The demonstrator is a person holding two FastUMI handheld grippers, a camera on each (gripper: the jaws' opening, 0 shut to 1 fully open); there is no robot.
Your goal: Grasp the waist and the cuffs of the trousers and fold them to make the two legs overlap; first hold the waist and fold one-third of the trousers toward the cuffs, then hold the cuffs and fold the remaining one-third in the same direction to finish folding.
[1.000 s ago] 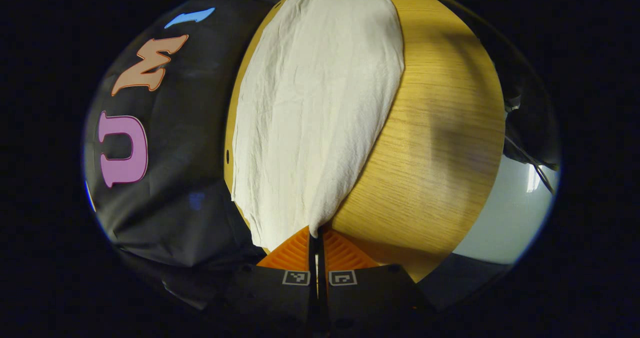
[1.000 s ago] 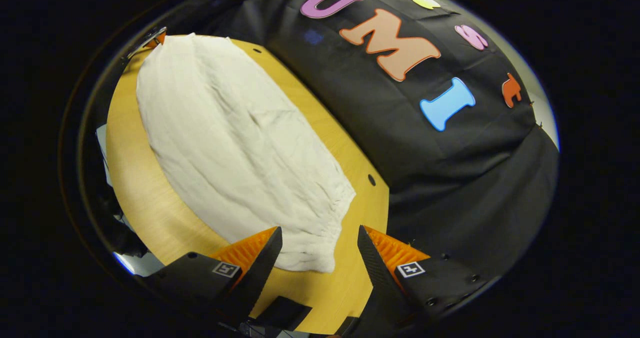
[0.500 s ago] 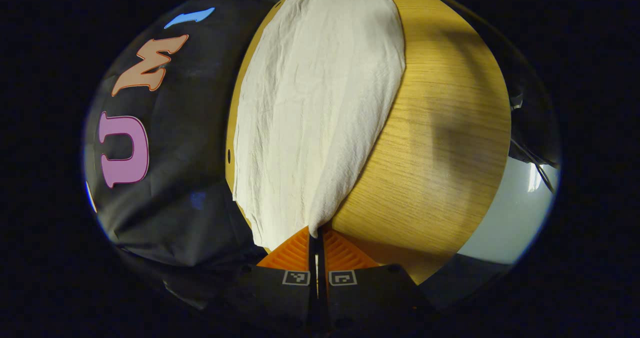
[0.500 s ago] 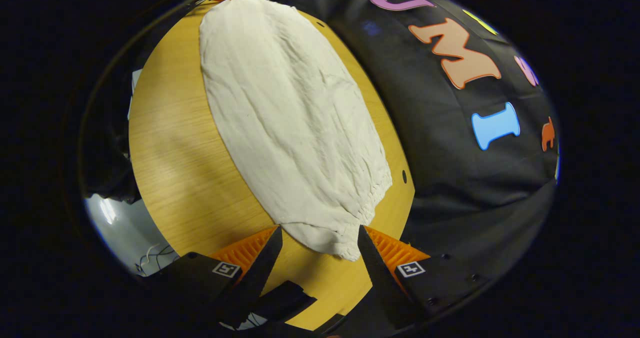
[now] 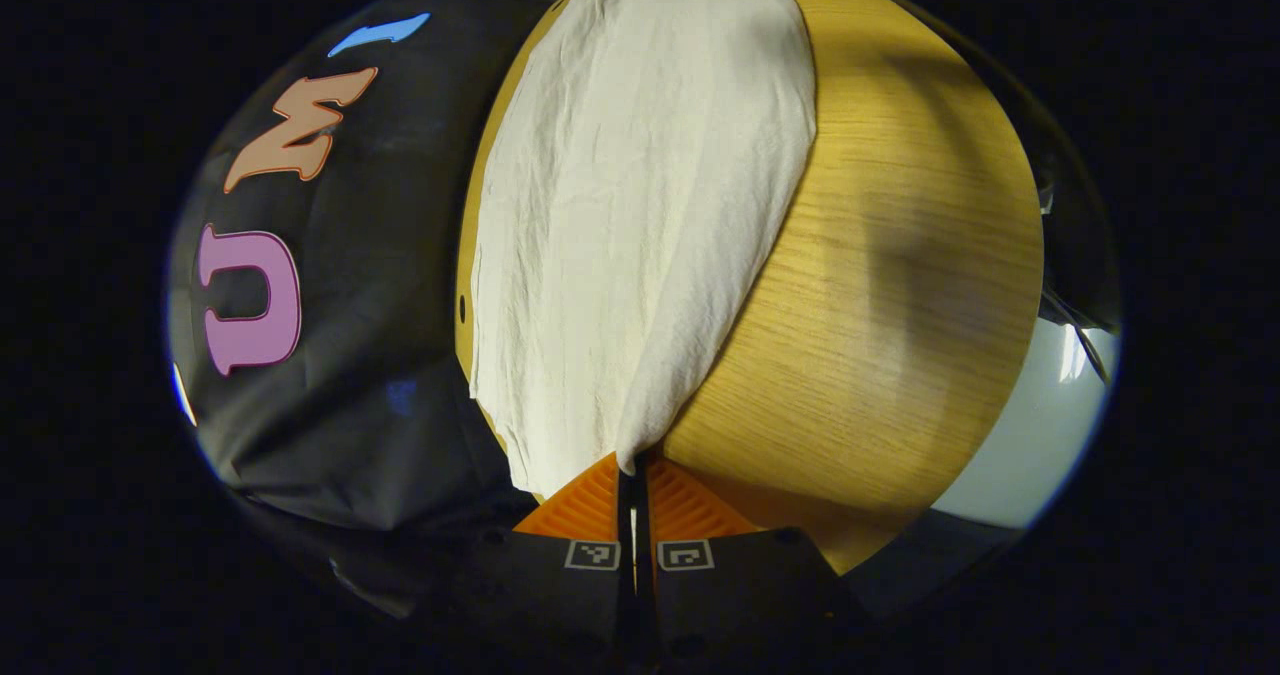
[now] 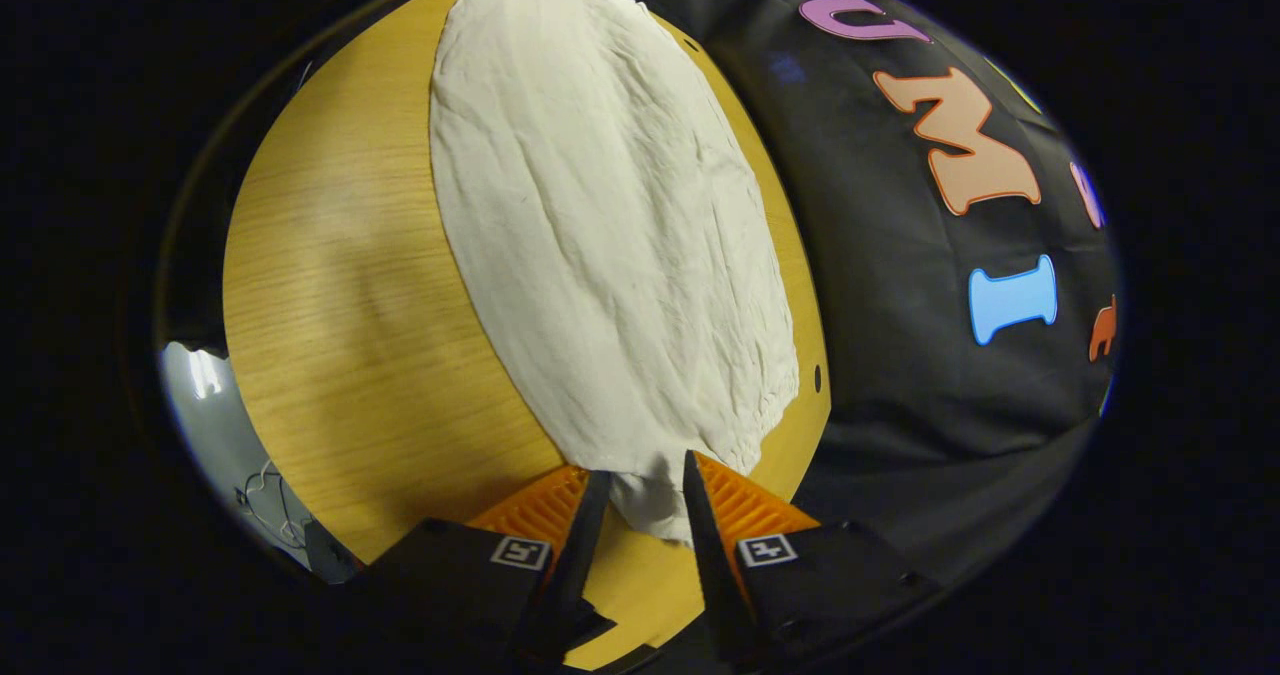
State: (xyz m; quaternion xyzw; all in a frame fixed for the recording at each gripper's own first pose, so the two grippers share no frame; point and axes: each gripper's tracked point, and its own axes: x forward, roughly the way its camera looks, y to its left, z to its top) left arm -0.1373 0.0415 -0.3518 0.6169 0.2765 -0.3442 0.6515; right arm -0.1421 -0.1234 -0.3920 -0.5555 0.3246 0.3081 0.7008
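Observation:
Cream trousers point(image 5: 640, 205) lie flat and lengthwise on the round-looking wooden table point(image 5: 880, 305). My left gripper point(image 5: 632, 470) is shut on the near corner of their cuff end, lifting it slightly off the wood. In the right gripper view the same trousers point(image 6: 600, 235) stretch away across the table point(image 6: 340, 285), with the gathered waist nearest. My right gripper point(image 6: 640, 485) stands at the waist edge. Its fingers are narrowed but still apart, and a fold of the waistband sits between them.
The black cloth wall point(image 6: 920, 375) hangs close along one long side of the table. A small hole point(image 6: 817, 379) sits in the tabletop near that edge. Pale floor with cables point(image 6: 230, 435) shows beyond the opposite edge.
The right gripper has moved onto the waist and turned in line with the trousers, and its fingers have narrowed around the waistband. The left gripper has stayed shut on the cuff corner.

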